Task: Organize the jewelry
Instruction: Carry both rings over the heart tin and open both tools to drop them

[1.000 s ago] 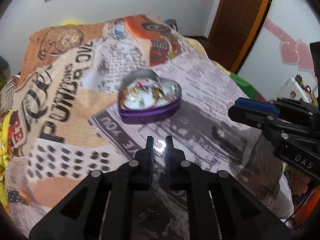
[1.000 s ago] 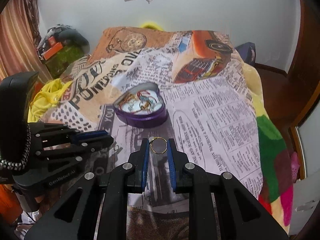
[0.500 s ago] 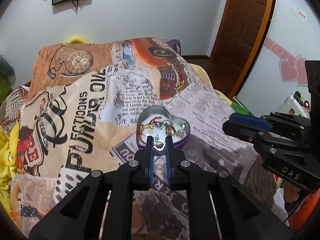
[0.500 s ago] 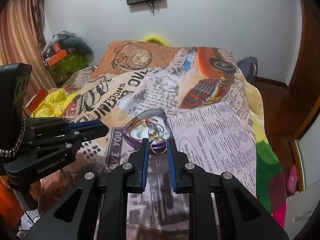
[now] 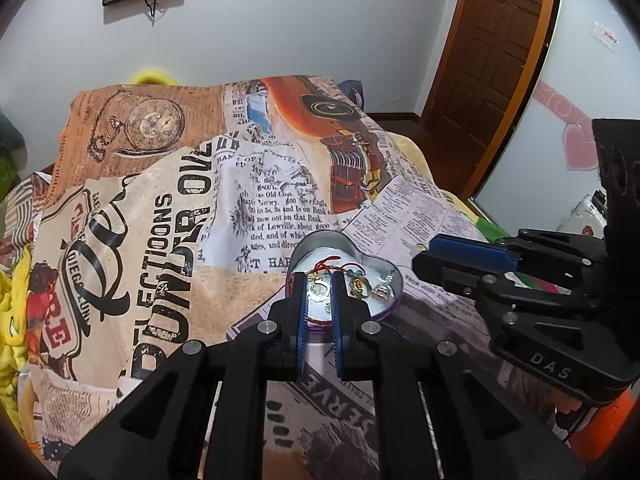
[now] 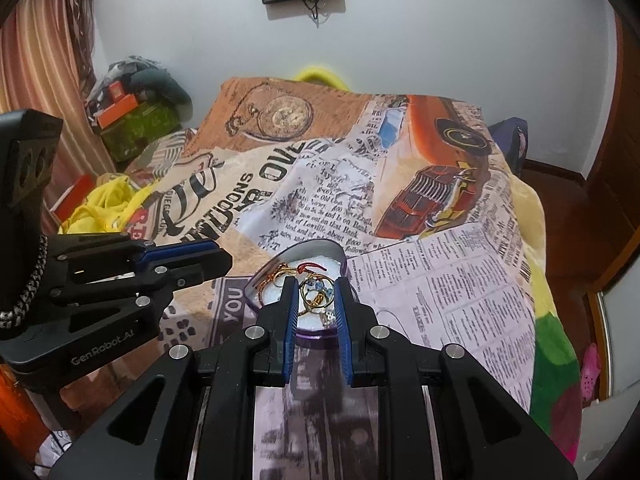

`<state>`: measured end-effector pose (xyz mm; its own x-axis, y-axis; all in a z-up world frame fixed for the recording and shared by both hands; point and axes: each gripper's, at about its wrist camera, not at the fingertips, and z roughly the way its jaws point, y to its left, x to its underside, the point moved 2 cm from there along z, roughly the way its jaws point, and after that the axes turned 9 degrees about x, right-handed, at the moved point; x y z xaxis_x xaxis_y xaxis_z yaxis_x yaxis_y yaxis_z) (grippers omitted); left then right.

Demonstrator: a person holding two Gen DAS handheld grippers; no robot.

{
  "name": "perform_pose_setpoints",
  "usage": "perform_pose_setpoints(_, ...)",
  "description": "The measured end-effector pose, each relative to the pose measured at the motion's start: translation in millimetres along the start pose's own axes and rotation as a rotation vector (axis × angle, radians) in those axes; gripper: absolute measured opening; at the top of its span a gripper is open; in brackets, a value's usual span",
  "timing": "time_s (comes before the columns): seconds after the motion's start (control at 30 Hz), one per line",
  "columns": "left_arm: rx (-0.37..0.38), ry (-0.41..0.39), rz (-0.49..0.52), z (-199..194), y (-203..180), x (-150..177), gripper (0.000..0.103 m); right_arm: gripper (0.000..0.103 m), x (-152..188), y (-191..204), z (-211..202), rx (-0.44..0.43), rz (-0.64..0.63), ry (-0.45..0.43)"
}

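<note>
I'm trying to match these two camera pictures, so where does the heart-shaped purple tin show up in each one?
Left wrist view: the heart-shaped purple tin sits just right of centre, behind the left gripper's fingertips.
Right wrist view: the tin sits at centre, behind the right gripper's fingertips.
Shared landmark: the orange car print on the blanket, beyond the tin.

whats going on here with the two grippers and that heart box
A person is sorting jewelry with a handheld gripper in each hand. Both hover over the open heart-shaped tin on the printed bedspread. The left gripper pinches a small silver ring, the right gripper a gold ring. Neither piece is released yet; other jewelry already lies in the tin.
</note>
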<state>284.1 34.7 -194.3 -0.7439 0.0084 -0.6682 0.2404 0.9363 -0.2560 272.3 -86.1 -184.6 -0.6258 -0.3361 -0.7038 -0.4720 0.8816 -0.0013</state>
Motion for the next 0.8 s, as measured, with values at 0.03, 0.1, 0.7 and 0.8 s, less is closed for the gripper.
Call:
perform_pose_setpoints(0.03, 0.002, 0.005, -0.003, 3, 2, 0, 0.009, 0.016, 0, 0, 4, -0.003, -0.002, 0.007)
perform_pose_setpoints(0.1, 0.014, 0.015, -0.009, 8, 5, 0, 0.009, 0.016, -1, 0, 13, -0.008, -0.005, 0.027)
perform_pose_setpoints(0.7, 0.087, 0.066, -0.030, 35, 14, 3, 0.009, 0.016, 6, 2, 48, -0.016, -0.038, 0.125)
perform_pose_setpoints(0.8, 0.092, 0.058, -0.026, 31, 13, 2, 0.009, 0.016, 6, 3, 48, -0.016, -0.040, 0.131)
